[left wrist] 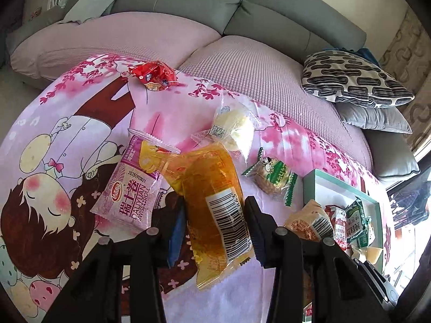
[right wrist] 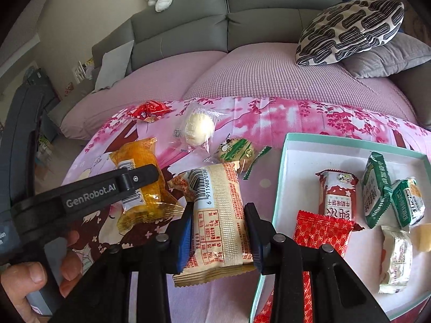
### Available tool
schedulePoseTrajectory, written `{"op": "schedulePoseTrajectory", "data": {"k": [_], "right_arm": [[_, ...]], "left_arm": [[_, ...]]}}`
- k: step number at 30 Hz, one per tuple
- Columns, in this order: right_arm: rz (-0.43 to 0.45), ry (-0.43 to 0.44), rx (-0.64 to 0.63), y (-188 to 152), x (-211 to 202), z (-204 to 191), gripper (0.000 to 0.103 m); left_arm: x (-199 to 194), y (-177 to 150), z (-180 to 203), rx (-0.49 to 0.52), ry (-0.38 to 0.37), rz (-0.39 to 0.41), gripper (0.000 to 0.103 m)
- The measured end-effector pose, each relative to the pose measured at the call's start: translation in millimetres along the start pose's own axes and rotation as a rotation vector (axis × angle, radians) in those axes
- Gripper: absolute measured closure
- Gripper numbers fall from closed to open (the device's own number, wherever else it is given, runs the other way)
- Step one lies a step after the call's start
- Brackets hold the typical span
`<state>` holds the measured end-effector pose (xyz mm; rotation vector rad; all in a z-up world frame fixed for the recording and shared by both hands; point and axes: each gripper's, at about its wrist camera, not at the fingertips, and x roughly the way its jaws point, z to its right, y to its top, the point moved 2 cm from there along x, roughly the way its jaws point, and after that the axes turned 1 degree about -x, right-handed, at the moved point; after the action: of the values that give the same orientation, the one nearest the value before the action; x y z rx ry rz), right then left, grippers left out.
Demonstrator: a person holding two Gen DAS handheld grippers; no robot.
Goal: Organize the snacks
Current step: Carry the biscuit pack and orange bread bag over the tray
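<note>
the left claw (left wrist: 215, 220) is clamped on an orange snack pack (left wrist: 212, 202), held above the pink cloth (left wrist: 67, 123); the right claw (right wrist: 219, 231) is clamped on a beige snack pack (right wrist: 221, 215) just off the teal box's (right wrist: 291, 145) left wall, more packs inside it

Both claws are black plastic with blue pads and round silver pins; the left claw (right wrist: 150, 185) bears white "GenRobot.AI" lettering on a grey handle.
</note>
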<state>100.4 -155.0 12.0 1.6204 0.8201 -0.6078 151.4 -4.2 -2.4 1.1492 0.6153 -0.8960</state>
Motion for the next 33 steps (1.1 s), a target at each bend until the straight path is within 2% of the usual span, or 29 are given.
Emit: {"op": "schedulePoseTrajectory", "data": {"k": [13, 33], "right_arm": [[0.067, -0.038, 0.124, -1, -33, 54, 0.064], [0.193, -0.188, 0.411, -20, -97, 185, 0.064]], "left_arm": [[-12, -9, 52, 0.101, -0.045, 0.015, 0.058], [-12, -45, 153, 0.320, -0.121, -0.002, 0.058]]}}
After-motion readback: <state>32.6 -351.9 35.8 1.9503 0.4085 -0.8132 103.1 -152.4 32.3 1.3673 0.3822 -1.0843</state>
